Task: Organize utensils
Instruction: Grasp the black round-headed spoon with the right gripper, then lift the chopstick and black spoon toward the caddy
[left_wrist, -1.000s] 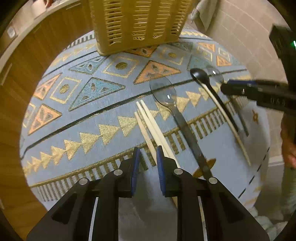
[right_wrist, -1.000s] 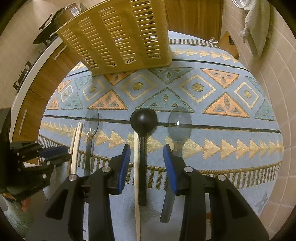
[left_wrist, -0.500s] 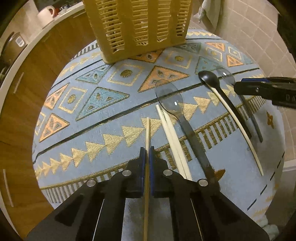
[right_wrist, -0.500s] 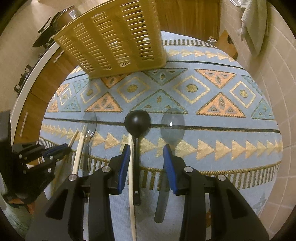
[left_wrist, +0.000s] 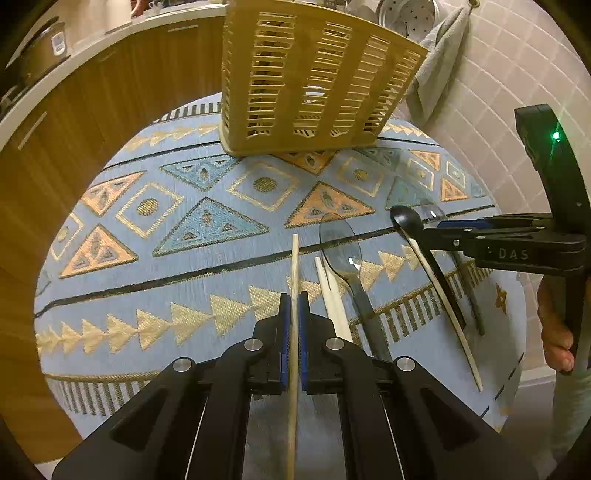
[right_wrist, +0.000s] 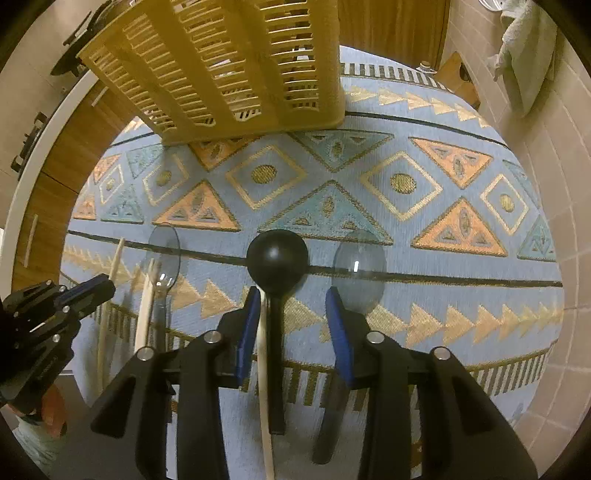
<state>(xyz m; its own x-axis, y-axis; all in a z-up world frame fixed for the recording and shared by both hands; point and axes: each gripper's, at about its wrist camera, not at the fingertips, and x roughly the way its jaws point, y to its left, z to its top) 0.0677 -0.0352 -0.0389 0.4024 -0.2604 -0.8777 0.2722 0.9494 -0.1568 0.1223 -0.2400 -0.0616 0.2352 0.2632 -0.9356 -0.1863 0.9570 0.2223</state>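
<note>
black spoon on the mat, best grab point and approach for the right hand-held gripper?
Probably the straight handle of the black spoon, just behind the round bowl, coming from above with the jaws across it. It lies flat, and a loose chopstick hugs its left side, so set the fingers between the two.

This is a home kitchen. A curved counter (left_wrist: 110, 33) with wood-fronted cabinets (left_wrist: 92, 122) below carries a cooker pot (left_wrist: 40, 48), and a metal colander (left_wrist: 410, 14) and a grey towel (left_wrist: 436, 62) hang by a pale tiled wall (left_wrist: 509, 85). A round table under a blue patterned cloth (left_wrist: 229, 266) holds a yellow slatted utensil basket (left_wrist: 310, 85), with spoons and chopsticks laid out.
</note>
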